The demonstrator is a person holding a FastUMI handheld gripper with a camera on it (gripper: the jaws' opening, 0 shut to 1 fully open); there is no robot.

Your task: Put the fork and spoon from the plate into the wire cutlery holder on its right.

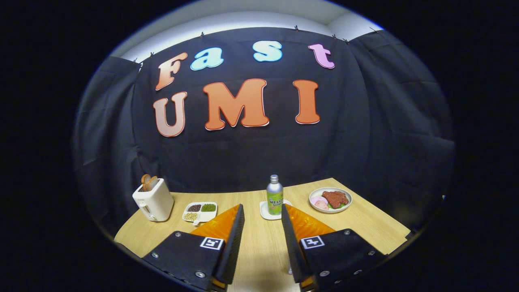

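Note:
My gripper is held above a light wooden table, tilted up toward the booth's wall. It is open, and between its two black and orange fingers there is only bare tabletop. Beyond the right finger, near the table's far right corner, sits a white plate holding a brown piece of meat, pink slices and some green.
A green drink bottle stands on a white coaster just ahead of the fingertips. Beyond the left finger are a white divided dish of beans and a white toaster with bread in it. The black cloth wall closes the back.

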